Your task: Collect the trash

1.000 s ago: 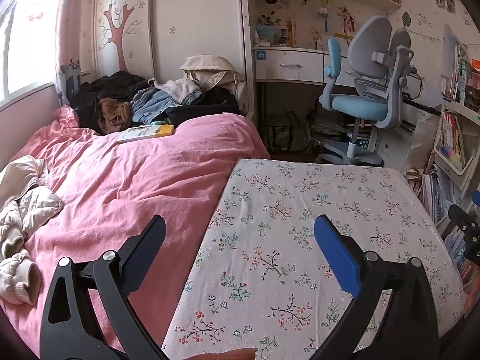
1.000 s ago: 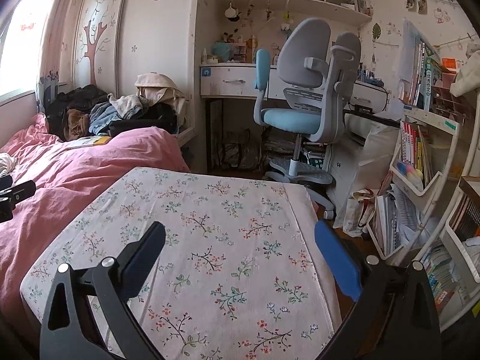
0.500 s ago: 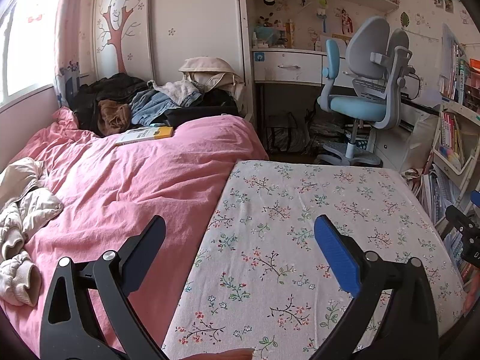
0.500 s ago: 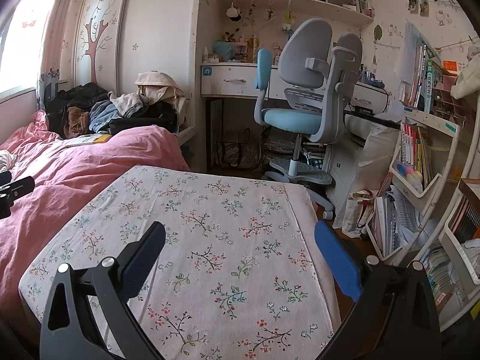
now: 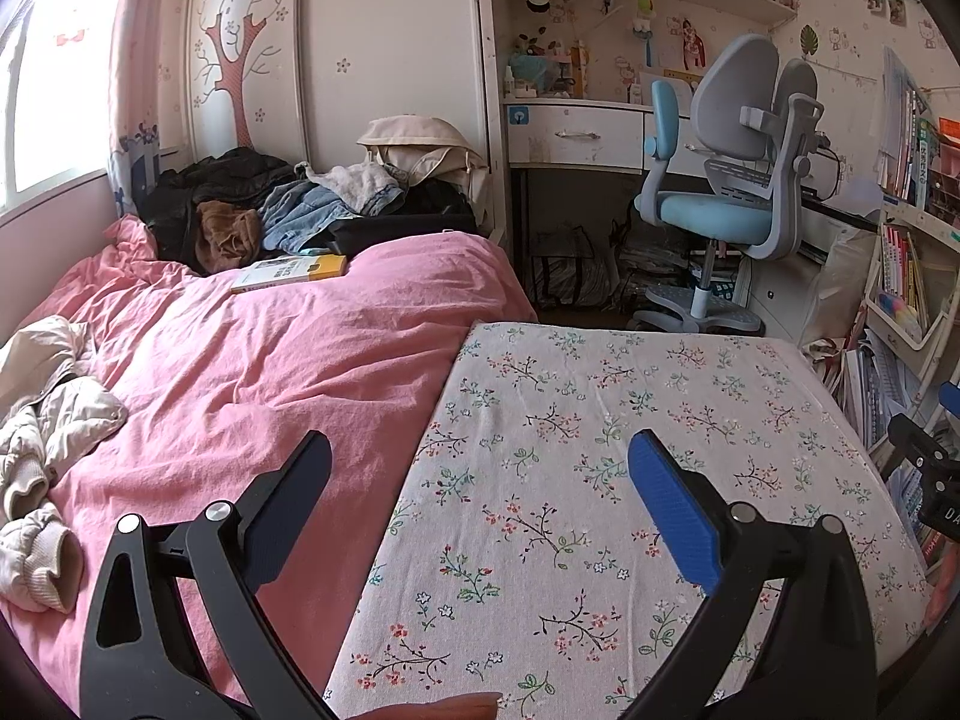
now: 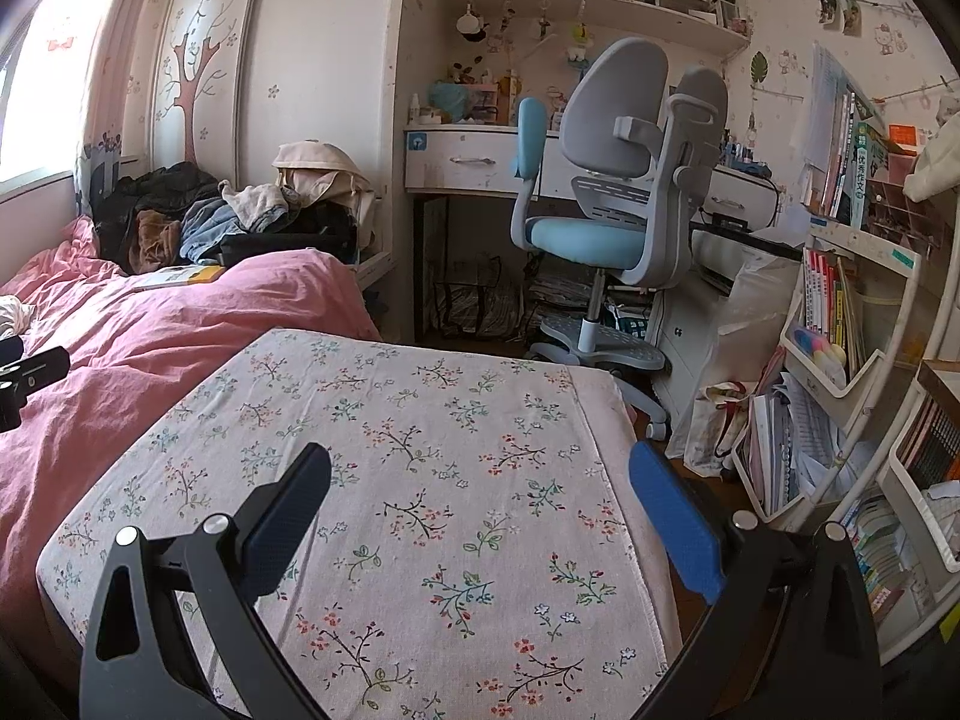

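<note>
1. Trash: no piece can be told apart in either view; the floral-cloth worktop under both grippers lies bare.
2. Left gripper: jaws spread wide, holding nothing, above the seam between worktop and pink bed.
3. Right gripper: jaws spread wide, holding nothing, over the worktop.
4. Writing: Chinese characters on a green book spine on the shelf, too small to read; print on the yellow-edged book on the bed is illegible.
5. Blue-grey chair: by the desk.
</note>
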Demonstrator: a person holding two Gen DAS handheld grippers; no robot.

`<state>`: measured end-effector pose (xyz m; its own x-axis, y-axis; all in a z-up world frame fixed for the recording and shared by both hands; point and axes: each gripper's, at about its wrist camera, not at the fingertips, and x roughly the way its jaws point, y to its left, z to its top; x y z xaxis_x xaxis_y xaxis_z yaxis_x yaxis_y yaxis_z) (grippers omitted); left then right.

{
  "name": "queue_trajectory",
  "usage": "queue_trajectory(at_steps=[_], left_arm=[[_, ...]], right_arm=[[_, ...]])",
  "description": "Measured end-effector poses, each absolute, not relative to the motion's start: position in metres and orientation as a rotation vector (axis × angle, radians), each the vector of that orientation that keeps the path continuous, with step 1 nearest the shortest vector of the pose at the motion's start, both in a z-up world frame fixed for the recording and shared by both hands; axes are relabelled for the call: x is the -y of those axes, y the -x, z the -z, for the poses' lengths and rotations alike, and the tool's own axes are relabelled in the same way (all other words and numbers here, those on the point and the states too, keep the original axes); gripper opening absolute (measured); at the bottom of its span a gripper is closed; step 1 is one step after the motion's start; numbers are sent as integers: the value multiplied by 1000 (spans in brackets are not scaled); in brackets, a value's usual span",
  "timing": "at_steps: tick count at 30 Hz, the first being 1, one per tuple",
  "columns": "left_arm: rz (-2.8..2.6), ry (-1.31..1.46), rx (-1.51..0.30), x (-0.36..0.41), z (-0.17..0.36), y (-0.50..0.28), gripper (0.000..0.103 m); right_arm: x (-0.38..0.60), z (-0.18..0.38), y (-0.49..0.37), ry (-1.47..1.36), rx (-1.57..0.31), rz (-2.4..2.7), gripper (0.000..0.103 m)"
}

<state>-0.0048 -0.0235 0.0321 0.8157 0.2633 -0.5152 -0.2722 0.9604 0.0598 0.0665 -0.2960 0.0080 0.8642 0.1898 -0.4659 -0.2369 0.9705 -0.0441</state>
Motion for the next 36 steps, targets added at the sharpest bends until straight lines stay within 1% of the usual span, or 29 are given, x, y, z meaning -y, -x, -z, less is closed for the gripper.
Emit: queue_trajectory(at_steps=[26,36], left_arm=[[-285,18,-546,24,-31,5,96],[-277,30,-549,25,-38,-1,96]], right_arm=[[292,-8,-66,109,-477,-228,95],[292,-8,-66,111,-478,-228,95]])
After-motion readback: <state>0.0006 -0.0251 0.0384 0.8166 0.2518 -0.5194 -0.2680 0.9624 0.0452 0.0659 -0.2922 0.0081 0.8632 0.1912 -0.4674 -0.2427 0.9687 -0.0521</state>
